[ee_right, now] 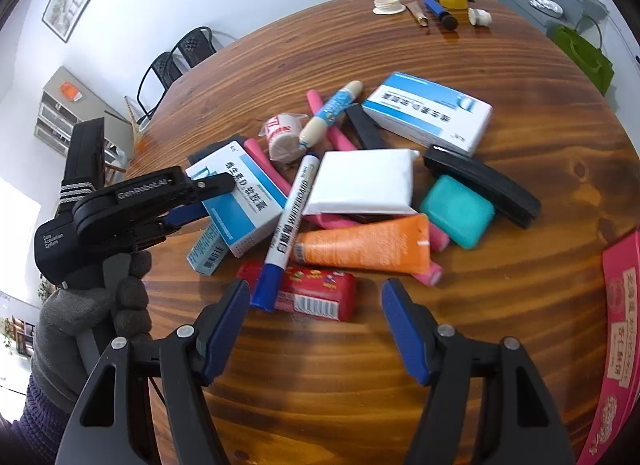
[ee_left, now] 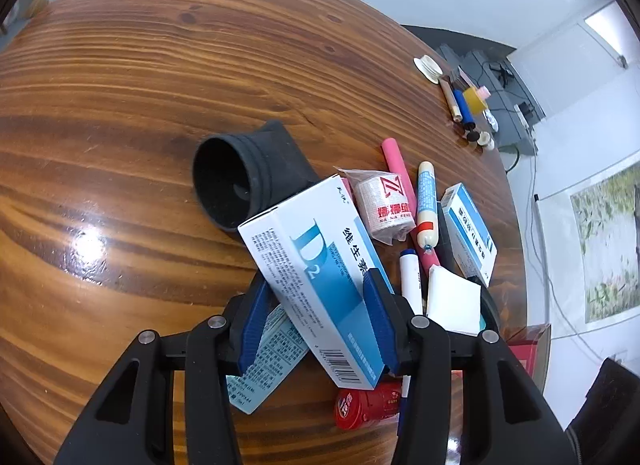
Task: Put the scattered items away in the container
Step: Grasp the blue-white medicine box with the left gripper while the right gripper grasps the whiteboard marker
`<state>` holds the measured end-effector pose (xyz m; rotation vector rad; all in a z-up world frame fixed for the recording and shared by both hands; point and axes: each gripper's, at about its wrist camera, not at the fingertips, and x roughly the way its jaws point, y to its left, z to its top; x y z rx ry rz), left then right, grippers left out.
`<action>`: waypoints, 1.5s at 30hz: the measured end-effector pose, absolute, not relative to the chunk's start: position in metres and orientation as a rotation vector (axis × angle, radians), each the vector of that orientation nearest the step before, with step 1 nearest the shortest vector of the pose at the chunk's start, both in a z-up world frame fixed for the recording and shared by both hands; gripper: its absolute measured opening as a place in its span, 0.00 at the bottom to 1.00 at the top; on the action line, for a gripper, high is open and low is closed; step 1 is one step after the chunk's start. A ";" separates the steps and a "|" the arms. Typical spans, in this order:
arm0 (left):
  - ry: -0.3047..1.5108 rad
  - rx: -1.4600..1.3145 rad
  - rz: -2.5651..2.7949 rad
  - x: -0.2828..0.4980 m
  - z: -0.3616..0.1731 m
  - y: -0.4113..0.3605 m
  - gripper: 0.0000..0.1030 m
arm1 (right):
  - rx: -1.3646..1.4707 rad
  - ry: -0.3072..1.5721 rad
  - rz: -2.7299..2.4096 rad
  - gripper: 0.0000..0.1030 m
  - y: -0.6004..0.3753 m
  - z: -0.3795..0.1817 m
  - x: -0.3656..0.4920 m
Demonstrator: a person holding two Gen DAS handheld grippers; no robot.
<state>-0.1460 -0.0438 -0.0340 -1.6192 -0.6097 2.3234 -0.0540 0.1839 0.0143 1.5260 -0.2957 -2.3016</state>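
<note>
Progress: early going, by my read. Nearly everything lies in a jumble on the wooden surface (ee_right: pixel 400 345), and no piece can be seen inside a container.
Container: a pink printed box (ee_right: pixel 622 329) sits at the right edge of the right wrist view. It may be the bin, but I cannot tell for sure.
Pile: whiteboard marker (ee_right: pixel 289 221), orange tube (ee_right: pixel 366 247), white packet (ee_right: pixel 364 181), teal case (ee_right: pixel 456 217), red packet (ee_right: pixel 316 293), bandage roll (ee_right: pixel 282 137), second medicine box (ee_right: pixel 430 111), all bunched together and overlapping.
Left gripper (ee_left: pixel 316 321): fingers partly open and straddling the blue-and-white D2 box (ee_left: pixel 316 277). The pads sit right at its long sides, but I cannot tell whether they are pressing.
D2 box: tilted across a smaller box (ee_left: pixel 264 361), at the left edge of the pile, beside a black cylinder (ee_left: pixel 240 181).
Right gripper (ee_right: pixel 314 325): fingers spread wide, nothing between them, hovering just short of the red packet and the marker's blue cap.
Hand: a grey-gloved hand (ee_right: pixel 92 313) carries the left gripper.
Left to do: practically the whole pile, one piece at a time.
</note>
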 end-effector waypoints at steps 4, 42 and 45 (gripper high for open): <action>-0.602 -1.598 2.327 -0.148 -0.033 -0.041 0.45 | 1.513 -0.281 -2.293 0.71 0.175 0.015 -0.058; -0.279 -1.489 2.486 -0.130 0.006 -0.016 0.24 | 1.515 -0.153 -2.307 0.16 0.139 -0.009 -0.095; -0.277 -1.463 2.524 -0.122 0.017 -0.018 0.24 | 1.480 -0.150 -2.317 0.16 0.141 0.002 -0.087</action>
